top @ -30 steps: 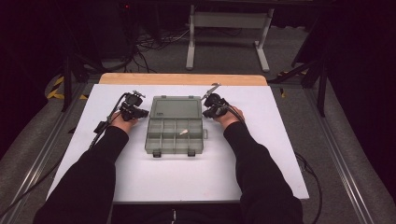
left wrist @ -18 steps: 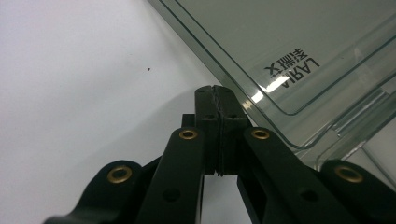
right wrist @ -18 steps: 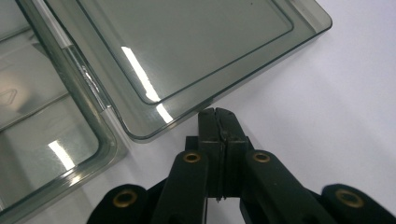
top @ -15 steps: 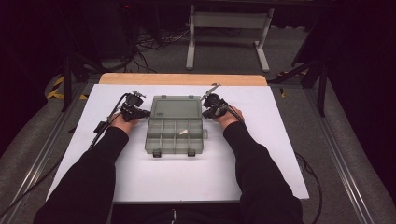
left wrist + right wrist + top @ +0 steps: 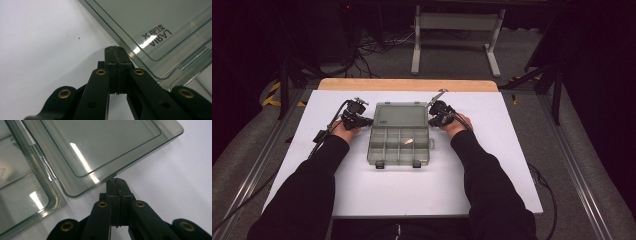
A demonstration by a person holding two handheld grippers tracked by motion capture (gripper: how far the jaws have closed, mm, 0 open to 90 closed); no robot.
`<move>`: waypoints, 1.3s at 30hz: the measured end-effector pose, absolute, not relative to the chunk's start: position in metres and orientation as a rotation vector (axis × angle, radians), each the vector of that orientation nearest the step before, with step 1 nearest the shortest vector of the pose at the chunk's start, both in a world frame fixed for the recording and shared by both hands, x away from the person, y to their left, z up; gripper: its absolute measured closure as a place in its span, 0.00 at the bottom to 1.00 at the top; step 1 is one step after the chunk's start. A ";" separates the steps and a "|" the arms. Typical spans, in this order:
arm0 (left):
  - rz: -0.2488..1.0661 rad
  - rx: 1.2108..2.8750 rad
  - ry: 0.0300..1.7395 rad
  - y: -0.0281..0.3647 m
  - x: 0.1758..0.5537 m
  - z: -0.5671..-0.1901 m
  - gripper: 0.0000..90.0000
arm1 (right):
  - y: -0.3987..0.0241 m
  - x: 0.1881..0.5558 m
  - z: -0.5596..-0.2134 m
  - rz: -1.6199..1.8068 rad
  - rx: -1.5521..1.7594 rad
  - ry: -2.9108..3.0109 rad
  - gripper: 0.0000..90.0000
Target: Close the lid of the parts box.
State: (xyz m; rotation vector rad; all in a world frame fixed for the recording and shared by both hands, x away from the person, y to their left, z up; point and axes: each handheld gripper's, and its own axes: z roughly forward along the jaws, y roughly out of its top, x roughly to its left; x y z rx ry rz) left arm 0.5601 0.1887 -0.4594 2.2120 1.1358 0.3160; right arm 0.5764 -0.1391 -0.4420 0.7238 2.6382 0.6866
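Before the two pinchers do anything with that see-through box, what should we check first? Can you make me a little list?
1. Box lid fully open and lying flat on the table: ok.
2. Left gripper jaws shut, nothing between them: ok.
3. Right gripper jaws shut, nothing between them: ok.
4. Each gripper tip sits beside a lid edge, one on each side of the box: ok. Whether the tips touch the lid: cannot tell.
5. Small pale piece stays inside its compartment: ok.
6. Front latches free to close: cannot tell, too small.
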 end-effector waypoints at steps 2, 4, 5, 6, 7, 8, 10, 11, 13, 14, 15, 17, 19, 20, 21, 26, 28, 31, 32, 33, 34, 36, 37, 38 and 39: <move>0.302 2.204 1.143 0.189 0.560 -0.459 1.00 | -0.138 0.577 -0.442 0.684 0.724 2.636 1.00; 0.303 2.199 1.145 0.189 0.561 -0.460 1.00 | -0.138 0.577 -0.442 0.683 0.719 2.633 1.00; 0.307 2.198 1.144 0.188 0.561 -0.460 1.00 | -0.138 0.578 -0.442 0.685 0.720 2.633 1.00; 0.310 2.199 1.145 0.188 0.561 -0.460 1.00 | -0.137 0.578 -0.442 0.685 0.723 2.631 1.00; 0.317 2.199 1.144 0.187 0.561 -0.460 1.00 | -0.137 0.578 -0.442 0.683 0.718 2.631 1.00; 0.323 2.198 1.146 0.186 0.561 -0.460 1.00 | -0.136 0.578 -0.442 0.683 0.720 2.629 1.00; 0.325 2.194 1.146 0.186 0.561 -0.460 1.00 | -0.135 0.579 -0.442 0.679 0.717 2.626 1.00; 0.323 2.190 1.147 0.186 0.561 -0.460 1.00 | -0.135 0.579 -0.442 0.673 0.712 2.625 1.00; 0.324 2.185 1.147 0.186 0.562 -0.461 1.00 | -0.134 0.579 -0.442 0.674 0.722 2.623 1.00; 0.320 2.180 1.151 0.185 0.562 -0.461 1.00 | -0.134 0.579 -0.442 0.671 0.717 2.621 1.00; 0.317 2.177 1.154 0.185 0.562 -0.461 1.00 | -0.134 0.579 -0.442 0.676 0.721 2.622 1.00; 0.314 2.166 1.167 0.185 0.563 -0.461 1.00 | -0.133 0.580 -0.442 0.681 0.722 2.617 1.00; 0.318 2.153 1.176 0.184 0.563 -0.461 1.00 | -0.133 0.580 -0.443 0.683 0.723 2.614 1.00; 0.321 2.149 1.178 0.184 0.564 -0.461 1.00 | -0.133 0.580 -0.443 0.684 0.724 2.612 1.00; 0.319 2.146 1.181 0.183 0.563 -0.462 1.00 | -0.133 0.580 -0.443 0.684 0.724 2.610 1.00; 0.338 2.153 1.174 0.183 0.563 -0.461 1.00 | -0.134 0.580 -0.443 0.689 0.725 2.599 1.00; 0.347 2.153 1.175 0.182 0.563 -0.461 1.00 | -0.134 0.580 -0.443 0.691 0.722 2.597 1.00; 0.362 2.148 1.182 0.181 0.563 -0.462 1.00 | -0.134 0.581 -0.442 0.692 0.722 2.590 1.00; 0.367 2.148 1.183 0.181 0.563 -0.462 1.00 | -0.134 0.581 -0.442 0.694 0.723 2.589 1.00; 0.370 2.147 1.181 0.181 0.563 -0.462 1.00 | -0.134 0.581 -0.442 0.694 0.723 2.586 1.00; 0.370 2.147 1.182 0.180 0.562 -0.462 1.00 | -0.134 0.581 -0.442 0.700 0.726 2.586 1.00; 0.378 2.145 1.184 0.180 0.562 -0.461 1.00 | -0.135 0.581 -0.441 0.706 0.731 2.580 1.00; 0.384 2.145 1.181 0.180 0.562 -0.461 1.00 | -0.135 0.581 -0.441 0.706 0.727 2.577 1.00; 0.383 2.140 1.184 0.179 0.562 -0.460 1.00 | -0.135 0.581 -0.441 0.711 0.728 2.574 1.00; 0.389 2.138 1.183 0.179 0.562 -0.460 1.00 | -0.135 0.581 -0.440 0.714 0.729 2.569 1.00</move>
